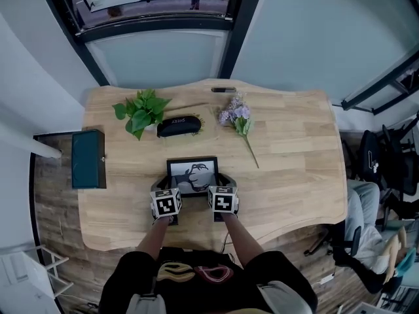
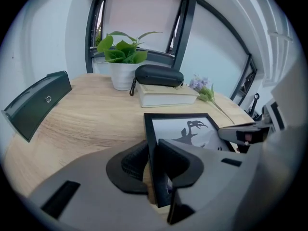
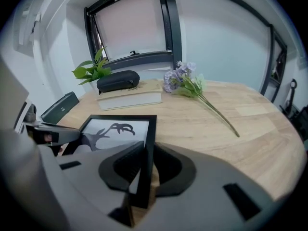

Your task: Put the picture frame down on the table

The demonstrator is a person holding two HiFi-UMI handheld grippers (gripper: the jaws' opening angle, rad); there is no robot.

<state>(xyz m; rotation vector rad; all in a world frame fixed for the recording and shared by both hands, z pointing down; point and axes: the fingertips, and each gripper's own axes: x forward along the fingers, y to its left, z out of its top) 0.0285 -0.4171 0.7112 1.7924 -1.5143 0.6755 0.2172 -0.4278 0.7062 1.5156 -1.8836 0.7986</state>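
The black picture frame (image 1: pixel 192 174) (white print, dark antlered silhouette) is at the middle of the bench's (image 1: pixel 294 162) near edge, with the left gripper (image 2: pixel 150 162) and right gripper (image 3: pixel 147 165) clamped on its side rails.

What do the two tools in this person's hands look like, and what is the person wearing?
Both the left gripper and right gripper have smooth grey bodies and two rounded jaws with dark ribbed pads. Each carries a white cube printed with black square markers. The person wears a dark short-sleeved top.
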